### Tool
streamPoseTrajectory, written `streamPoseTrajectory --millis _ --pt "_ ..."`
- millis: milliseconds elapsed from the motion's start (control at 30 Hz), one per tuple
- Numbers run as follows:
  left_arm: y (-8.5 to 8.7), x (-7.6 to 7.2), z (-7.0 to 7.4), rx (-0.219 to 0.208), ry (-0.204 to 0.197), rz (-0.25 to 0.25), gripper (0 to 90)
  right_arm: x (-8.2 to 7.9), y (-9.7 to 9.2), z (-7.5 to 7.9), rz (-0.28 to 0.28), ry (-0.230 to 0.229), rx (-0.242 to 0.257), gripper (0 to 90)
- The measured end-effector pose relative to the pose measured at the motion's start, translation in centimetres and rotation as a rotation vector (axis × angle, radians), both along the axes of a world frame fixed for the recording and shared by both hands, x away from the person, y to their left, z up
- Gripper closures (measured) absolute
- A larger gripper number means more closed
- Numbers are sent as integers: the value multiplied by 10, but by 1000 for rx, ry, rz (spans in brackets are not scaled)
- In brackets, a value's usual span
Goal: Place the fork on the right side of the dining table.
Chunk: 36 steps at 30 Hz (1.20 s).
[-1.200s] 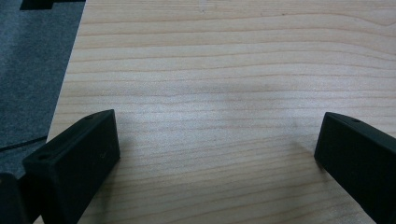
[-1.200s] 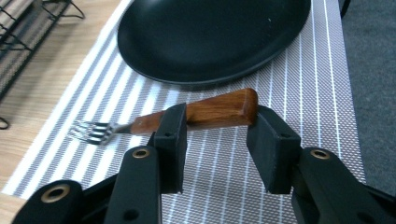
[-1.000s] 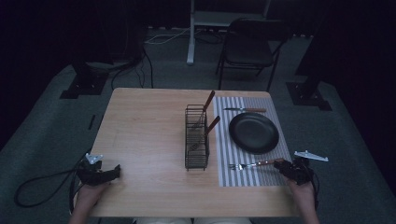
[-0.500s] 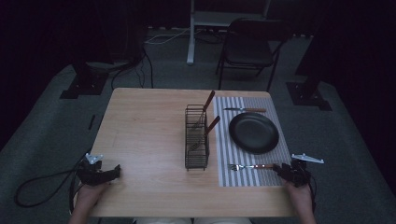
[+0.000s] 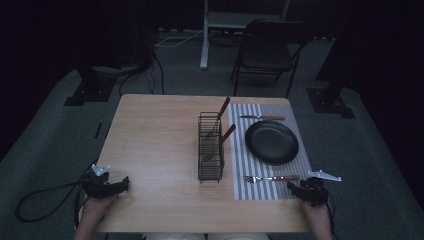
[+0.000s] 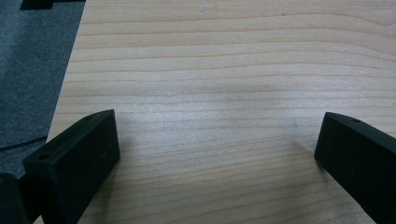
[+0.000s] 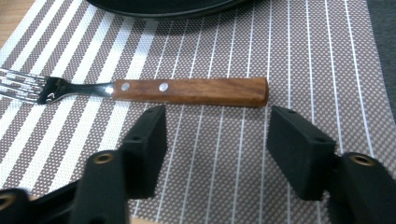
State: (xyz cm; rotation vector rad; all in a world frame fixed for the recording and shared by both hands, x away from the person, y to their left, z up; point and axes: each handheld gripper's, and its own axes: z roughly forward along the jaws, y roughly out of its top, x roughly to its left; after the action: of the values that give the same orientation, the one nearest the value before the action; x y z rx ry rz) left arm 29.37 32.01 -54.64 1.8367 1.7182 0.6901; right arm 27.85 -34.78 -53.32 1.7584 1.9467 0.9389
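Observation:
A fork (image 5: pixel 272 178) with a wooden handle (image 7: pixel 189 91) lies flat on the striped placemat (image 5: pixel 240 187), tines to the left. My right gripper (image 7: pixel 217 123) is open just short of the handle and holds nothing. In the high view the right gripper (image 5: pixel 300 188) rests at the mat's near right corner. My left gripper (image 5: pixel 118 184) lies at the table's near left edge. Its fingers (image 6: pixel 74 158) are spread wide, open over bare wood (image 6: pixel 210 70). A black plate (image 5: pixel 271 142) sits on the mat, with a knife (image 5: pixel 262 118) beyond it.
A black wire caddy (image 5: pixel 210 170) stands mid-table beside the mat and holds two wooden-handled utensils (image 5: pixel 223 107). A chair (image 5: pixel 265 50) and stand bases are on the grey floor behind the table. A cable (image 5: pixel 35 200) trails off the left gripper.
My right gripper has drawn back toward the table's near edge, away from the fork's handle. The fork lies still on the mat. The left gripper has not moved.

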Motion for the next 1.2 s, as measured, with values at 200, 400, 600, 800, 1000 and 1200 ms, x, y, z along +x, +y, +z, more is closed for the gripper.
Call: streamPoseTrajectory --millis 200,400,600,800,1000,1200 --pt "0 0 0 0 0 0 2 -13 6 -2 -8 -30 -1 163" --pt "0 0 0 0 0 0 2 -26 8 -5 -64 -62 -12 129" --pt "0 0 0 -1 0 -1 1 -23 14 -12 -55 -54 -61 128" --pt "0 0 0 0 0 -1 2 -22 23 -15 -72 -63 -107 130" --pt "0 0 0 0 -2 -1 2 -22 28 -17 -108 -74 -146 129" --pt "-1 -1 0 -1 -1 16 2 -22 29 -17 -110 -72 -145 129"
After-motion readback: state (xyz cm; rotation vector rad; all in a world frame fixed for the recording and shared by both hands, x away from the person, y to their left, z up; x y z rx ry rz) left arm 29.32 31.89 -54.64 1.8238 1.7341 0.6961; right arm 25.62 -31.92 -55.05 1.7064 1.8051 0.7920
